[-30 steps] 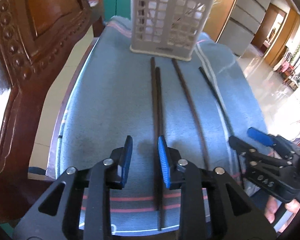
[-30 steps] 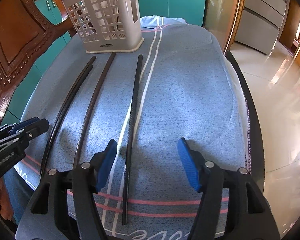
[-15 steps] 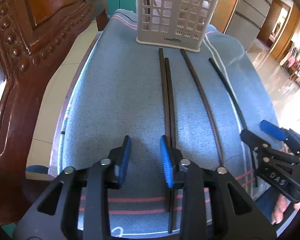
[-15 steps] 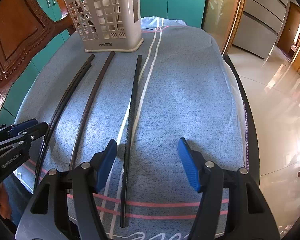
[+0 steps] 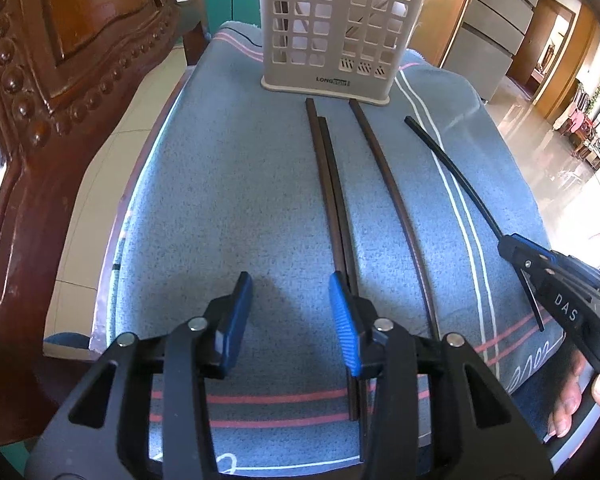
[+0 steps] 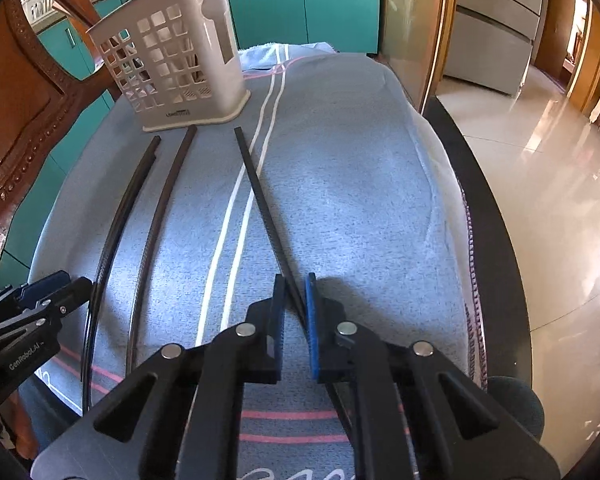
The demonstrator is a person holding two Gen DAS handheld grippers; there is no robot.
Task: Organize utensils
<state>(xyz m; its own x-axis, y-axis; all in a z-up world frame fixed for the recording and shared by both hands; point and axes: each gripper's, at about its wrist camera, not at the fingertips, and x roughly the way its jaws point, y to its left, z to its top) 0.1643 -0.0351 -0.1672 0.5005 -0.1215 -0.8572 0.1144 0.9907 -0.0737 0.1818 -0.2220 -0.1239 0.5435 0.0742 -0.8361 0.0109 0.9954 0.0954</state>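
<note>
Several dark chopsticks lie lengthwise on a blue-grey towel [image 5: 220, 184], pointing at a white slotted utensil holder [image 5: 340, 36] at the far end. My right gripper [image 6: 296, 304] is shut on the black chopstick [image 6: 260, 196], which is the rightmost one and slants across the towel's white stripes. It also shows in the left wrist view [image 5: 448, 164]. My left gripper [image 5: 290, 312] is open and empty, low over the towel, its right finger just beside a pair of brown chopsticks [image 5: 328, 184]. A single brown chopstick [image 5: 388, 184] lies between.
A carved wooden chair back [image 5: 52, 92] stands close on the left. The utensil holder [image 6: 172, 68] holds some utensils. The table's dark edge [image 6: 496, 240] runs along the right, with shiny floor beyond.
My right gripper moved left over the black chopstick and closed on it; the chopstick now slants. My left gripper moved forward a little and opened wider.
</note>
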